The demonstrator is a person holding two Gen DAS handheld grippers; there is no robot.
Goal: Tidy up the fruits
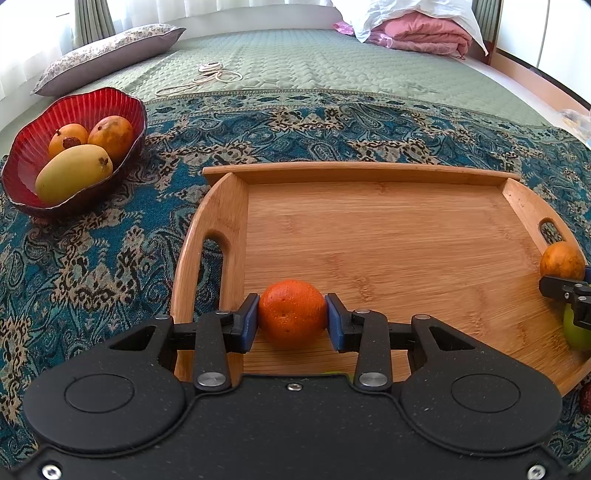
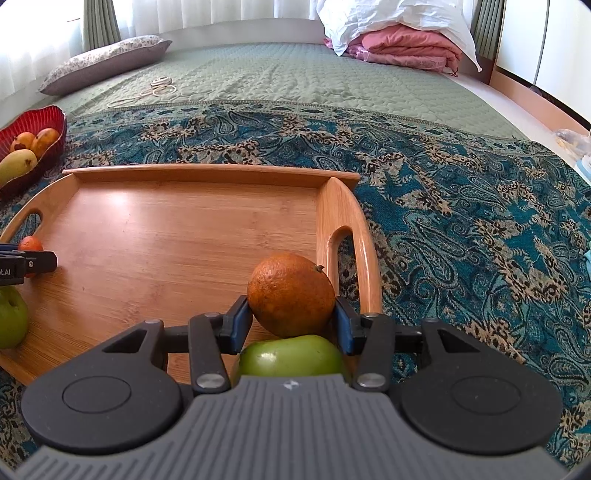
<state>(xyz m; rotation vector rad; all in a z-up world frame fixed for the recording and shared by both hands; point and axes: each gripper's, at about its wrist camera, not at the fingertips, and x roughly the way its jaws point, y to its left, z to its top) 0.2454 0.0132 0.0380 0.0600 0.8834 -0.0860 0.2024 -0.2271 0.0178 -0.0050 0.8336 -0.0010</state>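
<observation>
My left gripper [image 1: 291, 319] is shut on a small bright orange [image 1: 291, 312] at the near left of the wooden tray [image 1: 369, 221]. My right gripper [image 2: 293, 317] is shut on a larger dull orange [image 2: 290, 295] beside the tray's right handle, with a green apple [image 2: 291, 356] lying just below it. Another green apple [image 2: 11, 321] sits at the tray's near left in the right wrist view. A red bowl [image 1: 26, 147] off to the left holds a yellow mango [image 1: 72, 171] and two orange fruits [image 1: 110, 134].
The tray [image 2: 166, 229] rests on a blue patterned cloth [image 1: 92, 258] spread over a green quilted bed [image 1: 295, 62]. A pillow [image 1: 107, 51] lies far left, folded pink bedding [image 1: 424, 33] far right, and a coiled cord [image 1: 210, 75] on the quilt.
</observation>
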